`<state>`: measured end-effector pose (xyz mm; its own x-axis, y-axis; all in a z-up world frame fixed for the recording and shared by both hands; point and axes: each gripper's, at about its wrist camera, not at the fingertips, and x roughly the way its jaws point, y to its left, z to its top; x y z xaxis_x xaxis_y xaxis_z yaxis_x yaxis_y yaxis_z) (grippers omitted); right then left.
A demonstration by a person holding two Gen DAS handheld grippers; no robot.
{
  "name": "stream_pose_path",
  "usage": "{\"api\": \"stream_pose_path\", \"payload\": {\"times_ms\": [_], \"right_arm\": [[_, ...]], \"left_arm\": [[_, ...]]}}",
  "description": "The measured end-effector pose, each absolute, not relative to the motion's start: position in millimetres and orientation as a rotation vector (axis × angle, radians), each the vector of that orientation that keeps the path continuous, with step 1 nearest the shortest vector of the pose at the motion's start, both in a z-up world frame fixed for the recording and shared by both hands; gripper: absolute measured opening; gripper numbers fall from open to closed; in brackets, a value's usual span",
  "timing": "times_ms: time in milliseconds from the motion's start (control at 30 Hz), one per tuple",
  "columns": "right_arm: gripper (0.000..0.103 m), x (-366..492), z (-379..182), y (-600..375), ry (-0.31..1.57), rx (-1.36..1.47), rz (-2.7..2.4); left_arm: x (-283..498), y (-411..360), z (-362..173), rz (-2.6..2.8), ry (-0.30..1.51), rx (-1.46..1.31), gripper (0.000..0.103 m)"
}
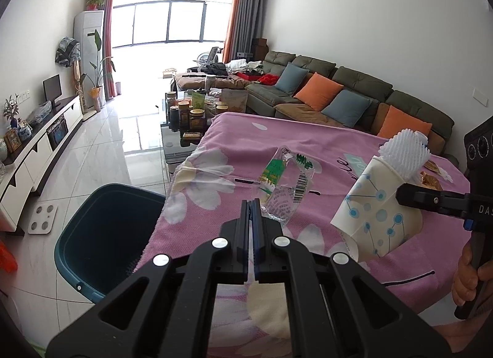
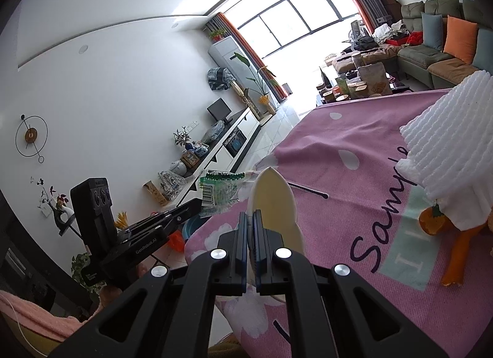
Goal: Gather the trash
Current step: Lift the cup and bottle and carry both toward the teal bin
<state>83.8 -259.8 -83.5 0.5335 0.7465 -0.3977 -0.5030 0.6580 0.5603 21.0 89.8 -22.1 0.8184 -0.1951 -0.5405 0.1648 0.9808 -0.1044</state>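
Observation:
My left gripper [image 1: 251,204] is shut on the edge of a clear plastic wrapper [image 1: 285,182] with green print, held over the pink cloth-covered table [image 1: 234,130]; the wrapper also shows in the right wrist view [image 2: 220,193]. My right gripper [image 2: 250,215] is shut on the rim of a squashed white paper cup [image 1: 376,219] with blue dots, tilted above the table, its rim visible in the right wrist view [image 2: 274,201]. White foam netting [image 1: 405,153] sticks out of the cup. A teal trash bin [image 1: 107,241] stands on the floor left of the table.
Orange peel [image 2: 431,222] lies on the cloth at the right. A glass coffee table [image 1: 191,118] with jars stands beyond the table, a sofa [image 1: 339,93] with cushions to the right, a TV cabinet [image 1: 40,148] along the left wall. A scale [image 1: 43,219] lies on the floor.

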Motion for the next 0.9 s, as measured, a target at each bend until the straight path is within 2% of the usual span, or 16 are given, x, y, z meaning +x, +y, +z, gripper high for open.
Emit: {"api": "stream_pose_path", "payload": {"times_ms": [900], "right_arm": [[0.003, 118.7, -78.3, -191.8, 0.718, 0.386, 0.905]], "left_arm": [[14.3, 147.5, -18.8, -0.031, 0.566, -0.091, 0.002]]}}
